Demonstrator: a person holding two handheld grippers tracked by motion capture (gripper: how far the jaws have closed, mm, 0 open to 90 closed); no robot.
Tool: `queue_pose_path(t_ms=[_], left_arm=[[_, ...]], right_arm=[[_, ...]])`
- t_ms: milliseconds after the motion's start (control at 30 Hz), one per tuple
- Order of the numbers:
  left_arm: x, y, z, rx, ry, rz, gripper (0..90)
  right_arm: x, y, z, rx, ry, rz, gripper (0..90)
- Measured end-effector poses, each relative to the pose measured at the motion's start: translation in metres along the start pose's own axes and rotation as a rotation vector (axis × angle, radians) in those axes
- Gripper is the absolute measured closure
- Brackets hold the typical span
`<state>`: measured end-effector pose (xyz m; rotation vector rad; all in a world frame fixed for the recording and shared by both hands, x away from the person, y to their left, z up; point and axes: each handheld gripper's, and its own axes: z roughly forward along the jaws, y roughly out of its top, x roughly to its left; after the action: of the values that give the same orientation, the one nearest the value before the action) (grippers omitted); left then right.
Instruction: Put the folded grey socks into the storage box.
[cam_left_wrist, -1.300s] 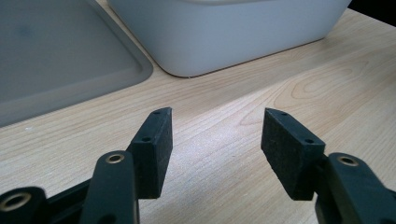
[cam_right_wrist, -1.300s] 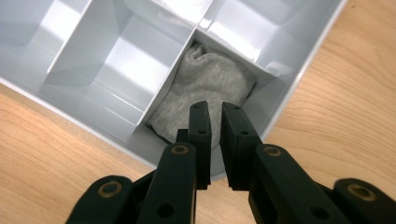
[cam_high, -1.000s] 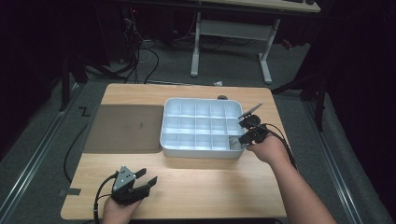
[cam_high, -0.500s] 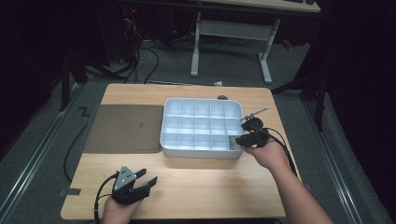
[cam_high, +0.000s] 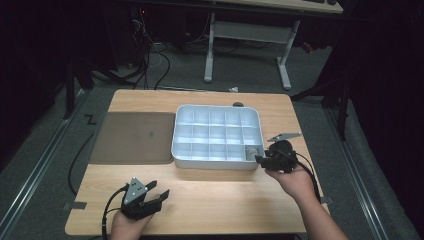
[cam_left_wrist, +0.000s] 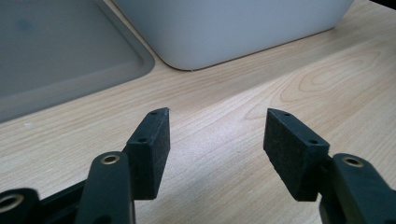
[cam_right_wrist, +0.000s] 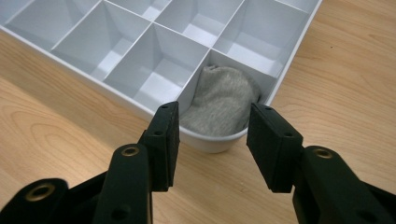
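A white compartment tray (cam_high: 216, 163) sits mid-table. A small grey sock (cam_right_wrist: 219, 100) lies bunched in its near right corner compartment, also seen from above (cam_high: 251, 151). My right gripper (cam_right_wrist: 212, 123) hovers just outside that corner, above the rim. Its jaws have just been opening, and the pads stand apart on either side of the sock without touching it. From above the right gripper (cam_high: 260, 159) is at the tray's near right corner. My left gripper (cam_high: 159, 189) rests open near the table's front left, with bare wood between its jaws (cam_left_wrist: 217, 135).
A flat grey-brown mat (cam_high: 132, 137) lies left of the tray, touching it; its edge (cam_left_wrist: 56, 51) and the tray's wall (cam_left_wrist: 224, 23) are ahead of the left gripper. The other compartments (cam_right_wrist: 159, 88) hold nothing. A small dark object (cam_high: 238, 104) lies behind the tray.
The right gripper has drawn back from over the tray toward the table's near edge and opened its jaws, leaving the sock in the corner compartment. The left gripper stayed put.
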<state>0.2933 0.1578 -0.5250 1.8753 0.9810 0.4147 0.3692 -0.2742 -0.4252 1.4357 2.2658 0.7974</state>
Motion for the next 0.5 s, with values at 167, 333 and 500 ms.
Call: queue_pose_path(t_ms=[167,333,500], left_arm=[[0.0,0.0,0.0,-0.002,0.01,0.005,39.5],[0.0,0.0,0.001,-0.002,0.024,0.005,36.4],[0.001,-0.001,0.001,-0.001,0.036,-0.003,35.1]], right_arm=[[0.001,-0.018,-0.002,-0.059,0.012,0.018,49.4],[0.0,-0.033,0.0,-0.093,0.029,0.017,44.9],[0.004,-0.051,0.004,-0.135,0.035,0.007,41.4]])
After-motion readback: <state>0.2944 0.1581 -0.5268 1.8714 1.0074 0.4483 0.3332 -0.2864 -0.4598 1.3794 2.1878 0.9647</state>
